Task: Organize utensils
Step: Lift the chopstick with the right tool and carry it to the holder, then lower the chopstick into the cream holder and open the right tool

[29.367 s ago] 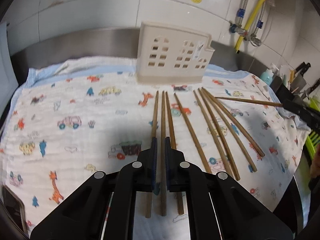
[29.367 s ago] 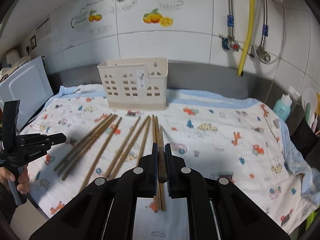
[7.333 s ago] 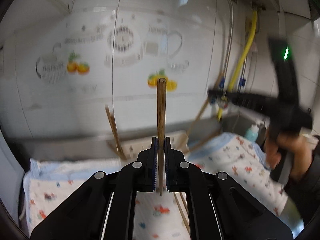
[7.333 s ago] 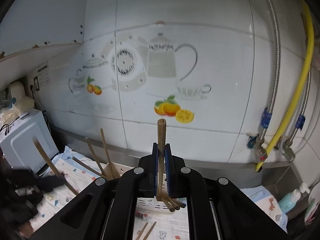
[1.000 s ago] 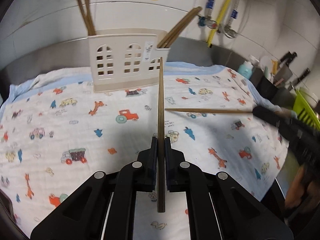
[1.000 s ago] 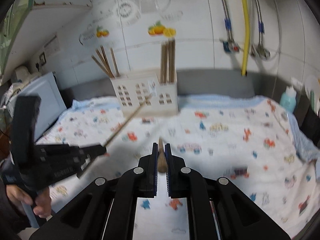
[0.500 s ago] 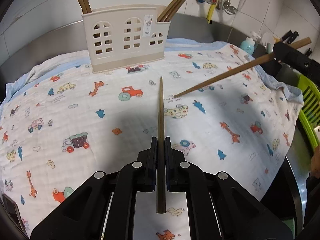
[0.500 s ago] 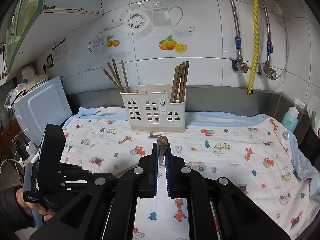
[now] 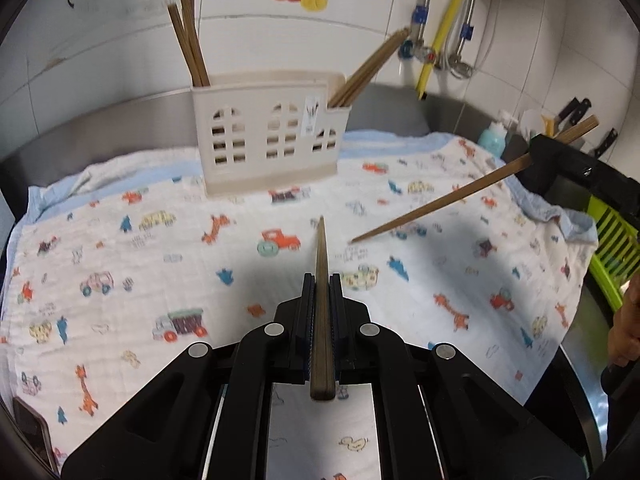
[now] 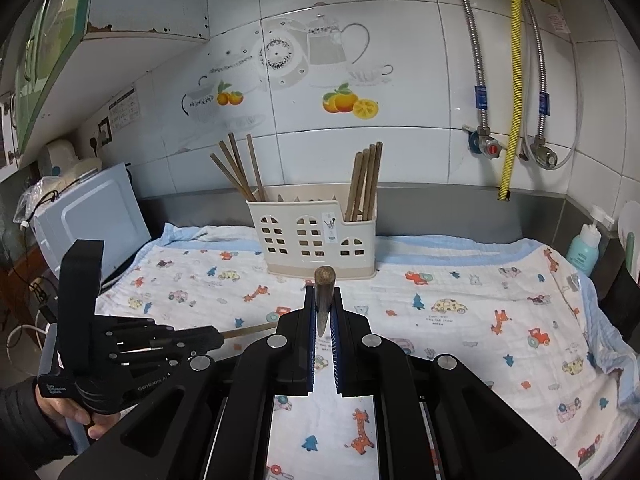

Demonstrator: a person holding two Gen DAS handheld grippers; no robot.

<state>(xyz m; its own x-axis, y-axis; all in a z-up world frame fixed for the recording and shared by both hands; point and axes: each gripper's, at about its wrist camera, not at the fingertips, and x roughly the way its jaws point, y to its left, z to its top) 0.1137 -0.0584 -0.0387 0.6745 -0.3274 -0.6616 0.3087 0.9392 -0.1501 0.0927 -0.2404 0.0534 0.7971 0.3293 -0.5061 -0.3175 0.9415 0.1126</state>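
Note:
A cream utensil holder (image 9: 269,136) (image 10: 316,236) stands at the back of the cloth, with several brown chopsticks upright in its left and right ends. My left gripper (image 9: 321,280) is shut on one chopstick (image 9: 322,280) that points forward at the holder. My right gripper (image 10: 324,294) is shut on another chopstick (image 10: 324,286), seen end-on and tilted up. In the left wrist view the right gripper (image 9: 536,160) holds its chopstick (image 9: 460,196) slanting down with the tip near the cloth. The left gripper (image 10: 216,338) shows at lower left of the right wrist view.
A cartoon-print cloth (image 9: 120,280) (image 10: 480,320) covers the steel counter. A white appliance (image 10: 88,216) stands at the left, a teal bottle (image 10: 582,250) and knives (image 9: 576,110) at the right, a green rack (image 9: 612,240) at the right edge. Pipes (image 10: 512,80) run down the tiled wall.
My left gripper has moved nearer the holder and tilted up a little with its chopstick. My right gripper has tilted up slightly, still holding its chopstick.

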